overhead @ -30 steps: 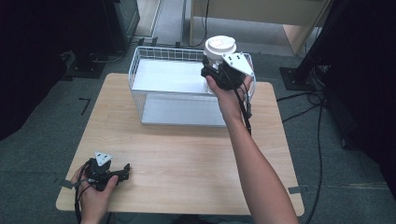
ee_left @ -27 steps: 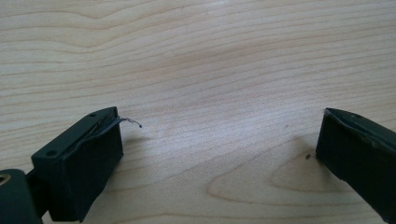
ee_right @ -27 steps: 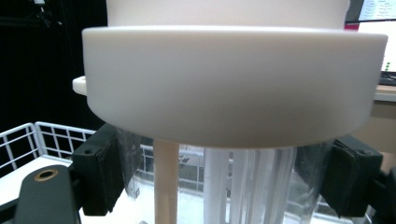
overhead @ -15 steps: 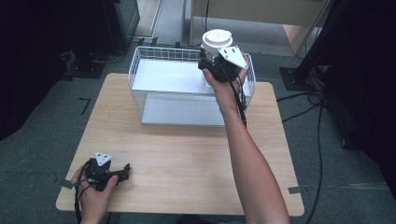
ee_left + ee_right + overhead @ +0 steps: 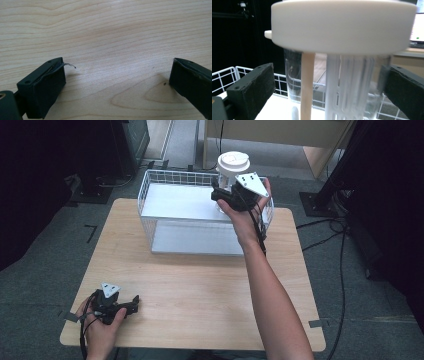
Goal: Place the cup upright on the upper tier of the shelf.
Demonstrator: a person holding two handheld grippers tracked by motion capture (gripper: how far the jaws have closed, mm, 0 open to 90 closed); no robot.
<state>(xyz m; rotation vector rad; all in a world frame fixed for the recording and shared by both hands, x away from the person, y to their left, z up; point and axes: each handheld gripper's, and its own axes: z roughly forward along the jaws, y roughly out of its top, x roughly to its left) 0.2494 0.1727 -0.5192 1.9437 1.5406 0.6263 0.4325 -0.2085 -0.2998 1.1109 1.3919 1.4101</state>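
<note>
— High view?
— Wooden table (image 5: 200,285) carries a wire basket (image 5: 150,205) far off; the right gripper (image 5: 227,195) lifts a clear white-lidded container (image 5: 233,165) above the basket's right end. The left gripper (image 5: 131,303) rests near-left.

— Left gripper view?
— Jaws wide apart, empty, over bare wood.

— Right gripper view?
— The container (image 5: 342,50) sits between the jaws; whether they actually touch it, I cannot tell.

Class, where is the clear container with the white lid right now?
In the high view, the clear container is at the far right of the wire basket, between the fingers of the right gripper.
</note>
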